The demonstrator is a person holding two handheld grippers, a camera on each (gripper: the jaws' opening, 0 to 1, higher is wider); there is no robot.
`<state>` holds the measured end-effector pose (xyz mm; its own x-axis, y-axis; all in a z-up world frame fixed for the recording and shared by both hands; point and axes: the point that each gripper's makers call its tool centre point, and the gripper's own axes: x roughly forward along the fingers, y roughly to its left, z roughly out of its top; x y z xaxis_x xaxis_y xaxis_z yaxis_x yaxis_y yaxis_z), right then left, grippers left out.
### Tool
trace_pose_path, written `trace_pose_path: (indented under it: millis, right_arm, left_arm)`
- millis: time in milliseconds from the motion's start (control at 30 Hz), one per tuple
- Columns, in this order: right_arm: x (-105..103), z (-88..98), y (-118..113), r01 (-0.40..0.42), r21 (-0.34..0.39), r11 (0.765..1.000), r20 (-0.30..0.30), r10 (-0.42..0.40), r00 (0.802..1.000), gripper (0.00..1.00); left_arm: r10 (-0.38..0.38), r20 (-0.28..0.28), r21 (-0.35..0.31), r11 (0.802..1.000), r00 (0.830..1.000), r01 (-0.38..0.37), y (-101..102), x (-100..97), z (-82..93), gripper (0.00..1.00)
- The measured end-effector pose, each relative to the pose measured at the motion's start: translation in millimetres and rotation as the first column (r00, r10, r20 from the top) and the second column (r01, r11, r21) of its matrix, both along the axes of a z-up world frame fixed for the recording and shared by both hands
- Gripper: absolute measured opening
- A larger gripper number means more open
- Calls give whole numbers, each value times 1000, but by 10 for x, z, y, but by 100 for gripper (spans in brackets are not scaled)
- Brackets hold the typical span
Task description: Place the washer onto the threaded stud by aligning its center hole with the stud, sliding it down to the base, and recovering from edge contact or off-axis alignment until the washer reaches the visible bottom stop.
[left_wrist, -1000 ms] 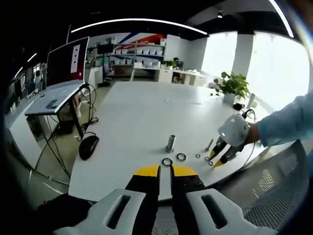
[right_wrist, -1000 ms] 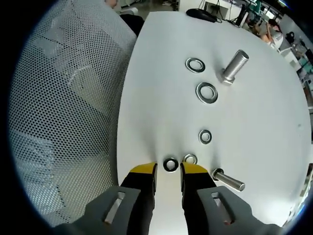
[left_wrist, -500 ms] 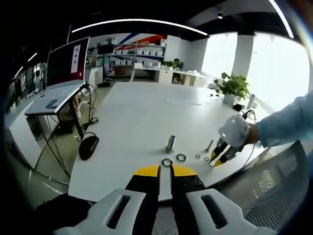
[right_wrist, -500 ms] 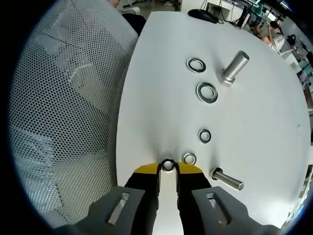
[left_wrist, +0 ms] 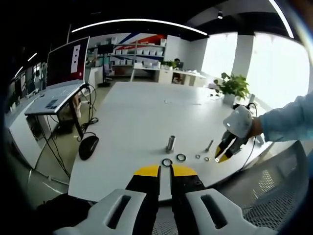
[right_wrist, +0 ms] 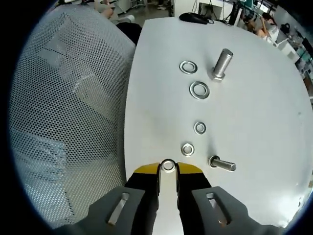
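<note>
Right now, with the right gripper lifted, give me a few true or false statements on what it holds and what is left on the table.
1. The right gripper grips a small washer between its fingers. True.
2. The large bolt lies flat on the table. False: it stands upright on its head.
3. Four washers lie loose on the table. True: two large, two small.
4. The left gripper holds a washer. False: its fingers are shut with nothing between them.
5. The small bolt carries a washer. False: its shank is bare.
</note>
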<state>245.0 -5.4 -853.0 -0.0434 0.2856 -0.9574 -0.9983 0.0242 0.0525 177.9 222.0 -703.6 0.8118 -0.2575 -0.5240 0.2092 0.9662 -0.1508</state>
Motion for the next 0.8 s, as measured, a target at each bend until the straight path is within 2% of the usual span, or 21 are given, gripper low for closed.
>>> trace_pose_path:
  millis: [167, 400, 800]
  right_arm:
    - [71, 122, -19, 26, 25, 999, 10, -27, 1000, 13]
    - [208, 322, -36, 48, 56, 997, 38, -50, 998, 13]
    - [396, 472, -61, 42, 55, 998, 98, -47, 994, 13]
  left_arm:
    - [-23, -38, 22, 999, 999, 23, -19, -22, -62, 8]
    - [-17, -36, 26, 999, 999, 18, -4, -22, -58, 9]
    - [-15, -39, 32, 999, 999, 16, 5, -21, -67, 11]
